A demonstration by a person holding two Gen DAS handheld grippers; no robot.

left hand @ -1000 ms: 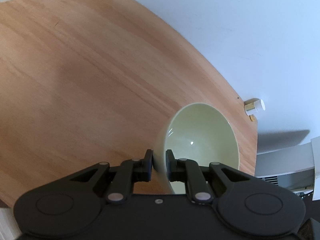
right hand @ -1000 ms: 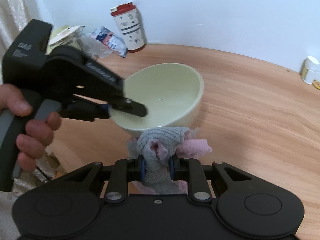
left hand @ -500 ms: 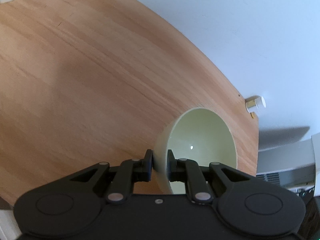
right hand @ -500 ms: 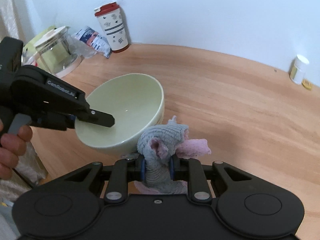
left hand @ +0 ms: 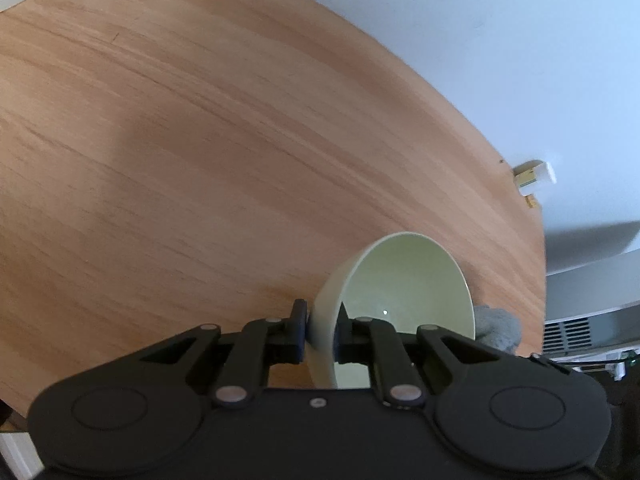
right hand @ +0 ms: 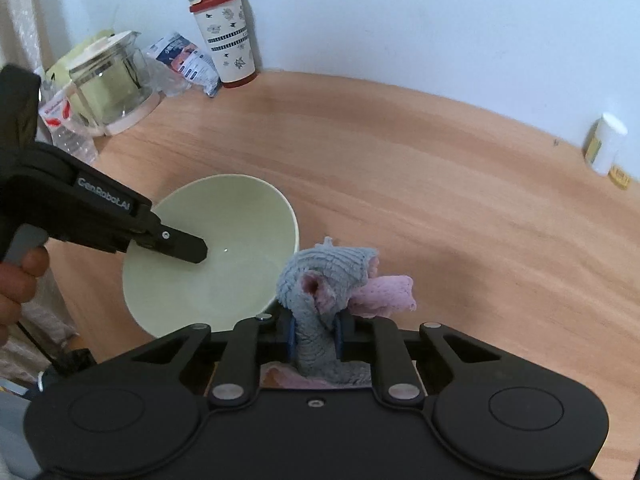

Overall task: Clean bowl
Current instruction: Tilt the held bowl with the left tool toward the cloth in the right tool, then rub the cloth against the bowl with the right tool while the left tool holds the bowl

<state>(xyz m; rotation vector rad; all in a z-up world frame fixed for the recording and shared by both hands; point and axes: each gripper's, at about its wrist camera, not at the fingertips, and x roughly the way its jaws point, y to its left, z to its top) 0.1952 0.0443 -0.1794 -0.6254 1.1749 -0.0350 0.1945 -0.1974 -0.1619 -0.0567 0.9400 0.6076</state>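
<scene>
my left gripper [left hand: 320,334] pinches the pale green bowl [right hand: 212,256] by its nine o'clock rim, tilting it toward my right gripper [right hand: 314,338], which is clamped on the grey-pink cloth [right hand: 328,276] at the bowl's three o'clock, ready to wipe inside.

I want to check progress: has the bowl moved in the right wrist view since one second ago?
Yes. The bowl now appears lower and further left, away from the red-lidded cup; part of this may be camera motion.

Both wrist cameras look steeply down along their fingers, close over the wooden surface [left hand: 200,140], sharing the bowl [right hand: 224,248].
</scene>
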